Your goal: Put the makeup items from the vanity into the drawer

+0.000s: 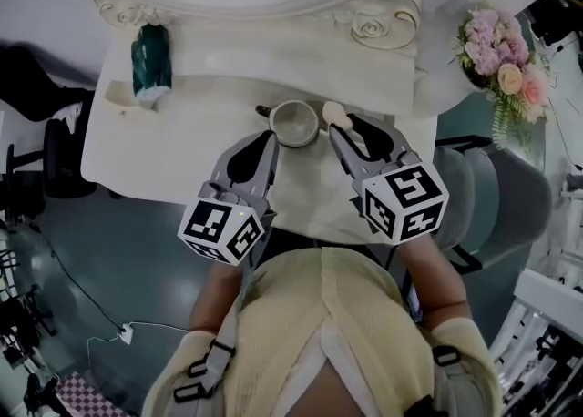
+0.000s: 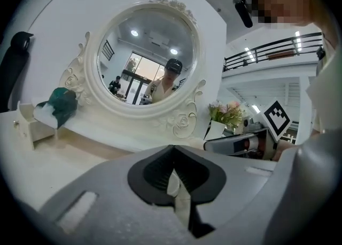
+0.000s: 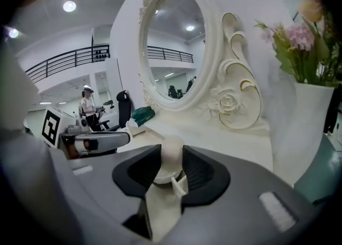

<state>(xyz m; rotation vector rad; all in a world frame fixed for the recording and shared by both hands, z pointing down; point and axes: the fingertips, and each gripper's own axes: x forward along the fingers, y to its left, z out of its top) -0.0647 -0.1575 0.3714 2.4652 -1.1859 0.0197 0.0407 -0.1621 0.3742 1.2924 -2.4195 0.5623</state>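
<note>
A cream, egg-shaped makeup sponge (image 1: 335,113) (image 3: 172,153) is pinched in my right gripper (image 1: 344,133) (image 3: 170,165), just above the white vanity top (image 1: 200,133). To its left stands a round pale cup (image 1: 296,122) with a dark handle poking out at its left rim. My left gripper (image 1: 264,144) (image 2: 172,155) hovers at the cup's near-left side, its jaws together with nothing between them. A small white drawer box (image 1: 123,96) (image 2: 29,126) sits at the far left of the vanity, and a dark green item (image 1: 151,58) (image 2: 60,106) lies by it.
An ornate oval mirror (image 2: 147,59) (image 3: 176,46) rises at the back of the vanity. A vase of pink flowers (image 1: 501,60) (image 3: 302,56) stands at the right end. Grey chairs (image 1: 510,197) are beyond the right edge, and a dark chair (image 1: 55,151) is at the left.
</note>
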